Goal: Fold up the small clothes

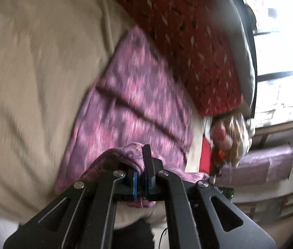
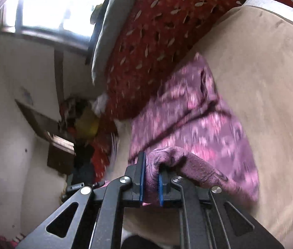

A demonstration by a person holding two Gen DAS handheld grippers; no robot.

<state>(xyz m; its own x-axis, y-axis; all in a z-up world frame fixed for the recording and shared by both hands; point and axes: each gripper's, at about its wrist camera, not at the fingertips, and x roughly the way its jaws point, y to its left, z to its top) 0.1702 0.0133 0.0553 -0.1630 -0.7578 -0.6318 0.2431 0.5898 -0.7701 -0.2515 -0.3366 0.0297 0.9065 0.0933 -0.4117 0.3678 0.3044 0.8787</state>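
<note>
Left wrist view showed the left gripper [image 1: 140, 172] clamped on a bunched edge of the pink cloth [image 1: 134, 95], which spread ahead of its fingers over the tan bedspread [image 1: 32, 72], while the right gripper [image 2: 150, 178] likewise pinched it.

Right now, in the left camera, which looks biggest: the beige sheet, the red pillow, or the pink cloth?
1. beige sheet
2. red pillow and pink cloth: similar, and the cloth lies nearer the camera, so unranked.
</note>
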